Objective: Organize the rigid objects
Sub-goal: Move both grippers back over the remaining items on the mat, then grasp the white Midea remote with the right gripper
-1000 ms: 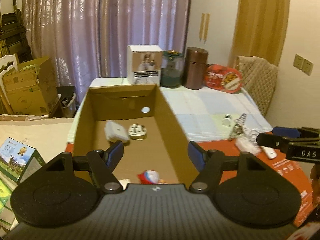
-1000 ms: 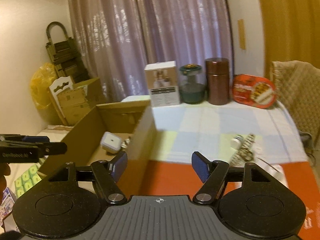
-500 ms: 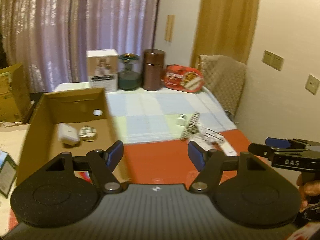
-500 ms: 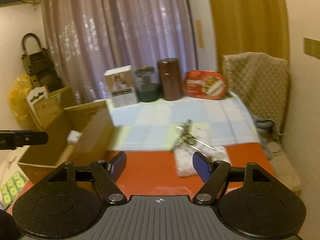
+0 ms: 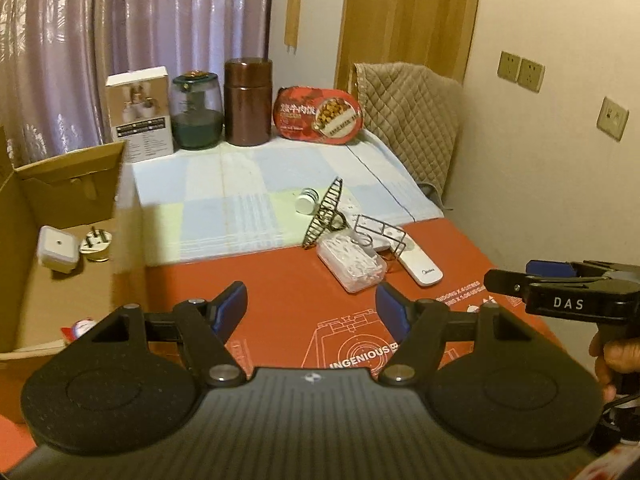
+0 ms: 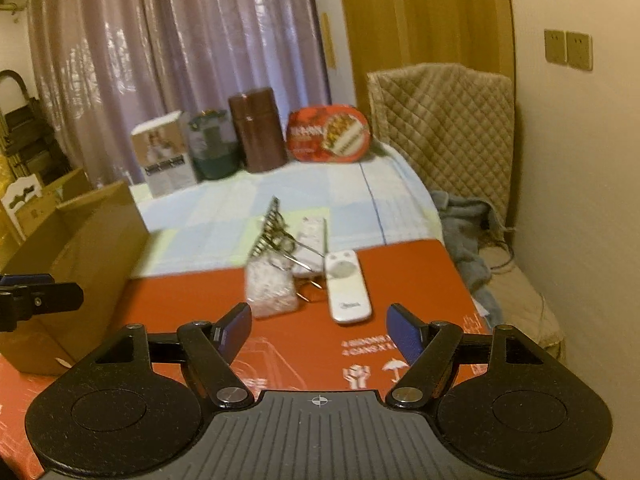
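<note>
Both tongs (image 6: 319, 330) gape empty; white remote (image 6: 346, 286) lies just beyond.

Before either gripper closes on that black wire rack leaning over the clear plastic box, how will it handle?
The black wire rack looks stiff and probably light, being thin open wire. It stands tilted, partly propped on the clear plastic box, so a push would likely tip it. Its wires may snag the white remote control beside it.

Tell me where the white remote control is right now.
The white remote control lies flat on the red mat, right of centre in both wrist views, just right of the clear plastic box and beside the wire rack.
</note>
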A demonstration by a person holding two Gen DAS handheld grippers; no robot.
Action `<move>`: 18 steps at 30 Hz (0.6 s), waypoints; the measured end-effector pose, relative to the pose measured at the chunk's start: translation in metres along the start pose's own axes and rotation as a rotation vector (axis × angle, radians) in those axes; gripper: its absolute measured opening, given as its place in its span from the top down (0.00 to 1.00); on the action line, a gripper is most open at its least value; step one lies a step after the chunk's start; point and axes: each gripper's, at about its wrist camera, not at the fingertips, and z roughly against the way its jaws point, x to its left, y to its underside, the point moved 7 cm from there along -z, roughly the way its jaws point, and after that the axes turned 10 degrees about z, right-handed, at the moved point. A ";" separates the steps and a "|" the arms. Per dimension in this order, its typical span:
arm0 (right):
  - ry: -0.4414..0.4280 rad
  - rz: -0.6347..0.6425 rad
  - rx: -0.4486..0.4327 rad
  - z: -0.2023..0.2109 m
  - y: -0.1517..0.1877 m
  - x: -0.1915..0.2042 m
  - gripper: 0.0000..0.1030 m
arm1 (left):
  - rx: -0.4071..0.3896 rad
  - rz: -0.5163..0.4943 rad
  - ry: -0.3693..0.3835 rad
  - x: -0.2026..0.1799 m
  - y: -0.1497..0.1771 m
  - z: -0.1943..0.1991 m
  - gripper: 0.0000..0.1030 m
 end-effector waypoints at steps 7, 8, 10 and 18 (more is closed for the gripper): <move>-0.008 0.027 0.053 -0.037 0.007 -0.018 0.31 | 0.035 -0.009 -0.003 -0.016 0.010 -0.046 0.35; -0.014 0.033 0.059 -0.044 0.007 -0.019 0.31 | 0.042 -0.006 -0.007 -0.017 0.011 -0.054 0.35; -0.029 0.034 0.070 -0.060 0.007 -0.024 0.31 | 0.049 0.000 -0.014 -0.017 0.013 -0.067 0.35; -0.073 0.038 0.113 -0.115 0.000 -0.032 0.35 | 0.069 -0.005 -0.023 -0.014 0.012 -0.109 0.35</move>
